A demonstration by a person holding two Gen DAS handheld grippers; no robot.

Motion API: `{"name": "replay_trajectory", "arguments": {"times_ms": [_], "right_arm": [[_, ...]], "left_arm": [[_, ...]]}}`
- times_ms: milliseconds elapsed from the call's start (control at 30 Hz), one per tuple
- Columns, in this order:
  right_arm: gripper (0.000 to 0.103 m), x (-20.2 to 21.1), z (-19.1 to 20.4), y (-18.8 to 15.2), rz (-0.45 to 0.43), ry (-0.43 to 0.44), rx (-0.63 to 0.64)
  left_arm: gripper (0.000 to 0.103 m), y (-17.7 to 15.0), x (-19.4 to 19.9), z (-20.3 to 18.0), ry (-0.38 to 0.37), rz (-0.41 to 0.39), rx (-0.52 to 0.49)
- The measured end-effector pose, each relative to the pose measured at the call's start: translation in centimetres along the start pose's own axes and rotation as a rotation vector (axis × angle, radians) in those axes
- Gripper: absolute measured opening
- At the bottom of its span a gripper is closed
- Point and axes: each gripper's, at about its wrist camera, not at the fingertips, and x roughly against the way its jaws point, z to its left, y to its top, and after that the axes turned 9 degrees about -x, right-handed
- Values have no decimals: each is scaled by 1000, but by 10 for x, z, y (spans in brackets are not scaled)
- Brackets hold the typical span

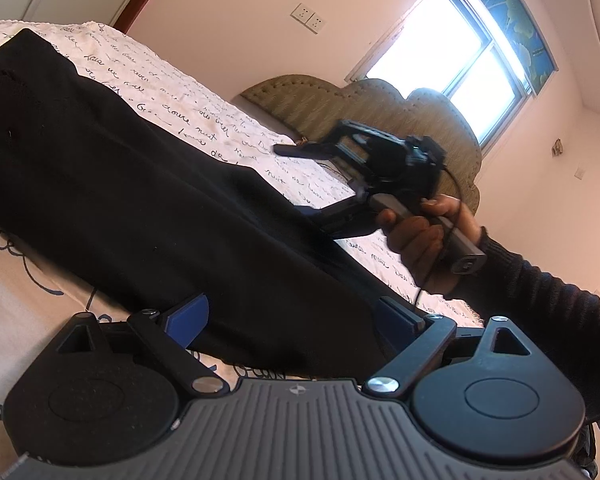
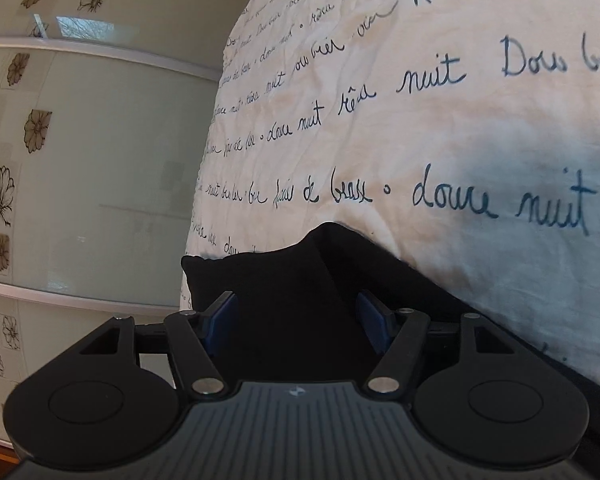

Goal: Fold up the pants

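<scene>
Black pants (image 1: 140, 184) lie on my script-print bedspread (image 2: 440, 128); left gripper (image 1: 300, 318) gapes wide over them, pads clear. Right gripper (image 2: 296, 316) straddles a raised fold, contact unclear. Only left view shows my right hand (image 1: 424, 240), headboard (image 1: 320, 100)

pants (image 1: 140, 184) on bedspread (image 1: 204, 92) — headboard (image 1: 340, 108) behind, window (image 1: 460, 60) above
</scene>
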Motion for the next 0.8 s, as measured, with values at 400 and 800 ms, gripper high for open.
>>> {"name": "replay_trajectory", "arguments": {"times_ms": [400,800], "right_arm": [[8,-26,17,-1,-131,-69,140],[6,-24,-10,20,-100,-18,-15]], "left_arm": [[94,-2,-1,3,-8,-4,12],[94,-4,1,5,-11,-5,29]]}}
